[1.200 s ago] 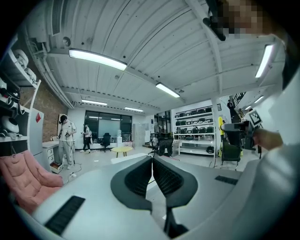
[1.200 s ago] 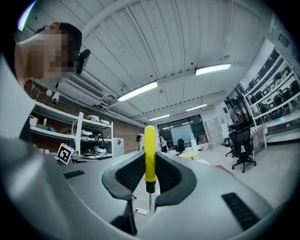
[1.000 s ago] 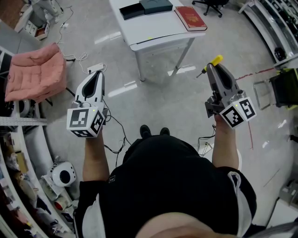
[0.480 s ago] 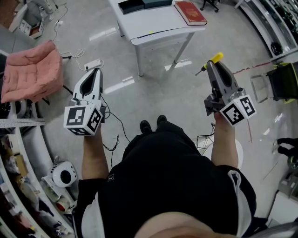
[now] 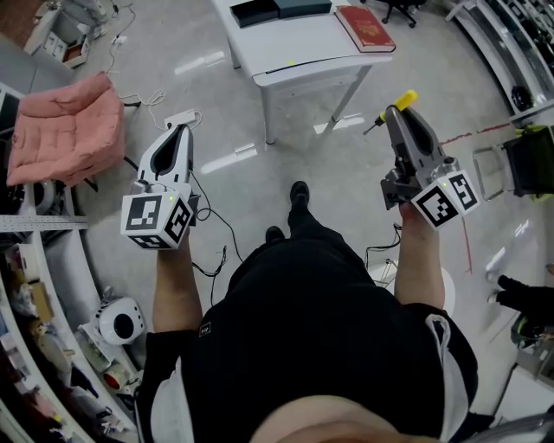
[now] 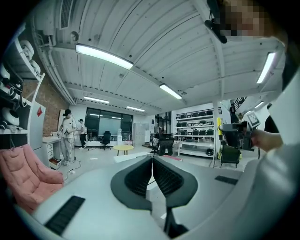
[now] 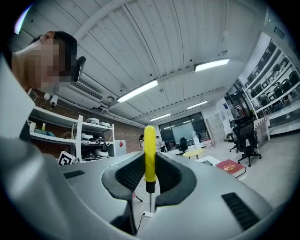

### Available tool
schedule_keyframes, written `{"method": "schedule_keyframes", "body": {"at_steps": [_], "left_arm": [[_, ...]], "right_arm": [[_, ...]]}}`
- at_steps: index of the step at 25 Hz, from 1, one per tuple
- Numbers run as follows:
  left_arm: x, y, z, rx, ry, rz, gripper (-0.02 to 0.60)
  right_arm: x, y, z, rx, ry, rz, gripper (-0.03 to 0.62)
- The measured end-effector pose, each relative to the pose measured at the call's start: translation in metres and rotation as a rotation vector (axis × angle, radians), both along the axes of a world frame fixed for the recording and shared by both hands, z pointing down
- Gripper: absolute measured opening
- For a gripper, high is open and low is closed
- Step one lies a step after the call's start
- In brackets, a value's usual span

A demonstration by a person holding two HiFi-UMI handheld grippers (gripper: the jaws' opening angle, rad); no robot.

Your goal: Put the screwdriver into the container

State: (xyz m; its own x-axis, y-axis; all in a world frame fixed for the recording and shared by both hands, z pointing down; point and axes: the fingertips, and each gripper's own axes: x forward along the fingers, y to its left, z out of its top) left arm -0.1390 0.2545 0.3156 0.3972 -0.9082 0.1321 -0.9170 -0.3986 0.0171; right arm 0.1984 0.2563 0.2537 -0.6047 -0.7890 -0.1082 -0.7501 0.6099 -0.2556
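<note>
Head view first: two hand-held grippers, one in each hand. The left hand-held gripper (image 5: pixel 179 131) is hanging over the floor with its nose aiming far. The right hand-held gripper (image 5: pixel 394 117) is doing the same on the right side. There's one screwdriver (image 5: pixel 401 103), and it's sitting crosswise at the tip of the right one. Its long axis is running diagonally, with the yellow handle poking far-right and the metal tip aiming near-left. It's up in the air, well apart from the single white counter (image 5: pixel 303 52) at the far middle. That counter is carrying one red book (image 5: pixel 365 26) and two dark boxes (image 5: pixel 275 9), side by side at its far edge. One pink chair (image 5: pixel 61 130) is sitting off to the left.

Left gripper view: the jaws are pressing together with nothing between them. The pink chair is showing low on the left, and two people (image 6: pixel 70 136) are standing way off at the far left by the windows.

Right gripper view: the jaws are clamping the screwdriver by its yellow handle. It's standing upright in this picture, handle up, black collar and thin shaft pointing down below the jaws. The red book is lying off to the right.
</note>
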Motion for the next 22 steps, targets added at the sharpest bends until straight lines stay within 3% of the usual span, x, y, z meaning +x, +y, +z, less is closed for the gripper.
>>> {"method": "schedule_keyframes", "body": {"at_steps": [8,22], "left_arm": [[0.002,-0.033,0.003,-0.009,-0.014,-0.015,0.02],[0.055,-0.162,0.016,-0.036,-0.03,-0.04,0.02]], "right_arm": [[0.002,-0.04,0.007,-0.016,-0.007,-0.013,0.079],[0.046,-0.183,0.04,-0.08,-0.043,-0.053,0.078]]}}
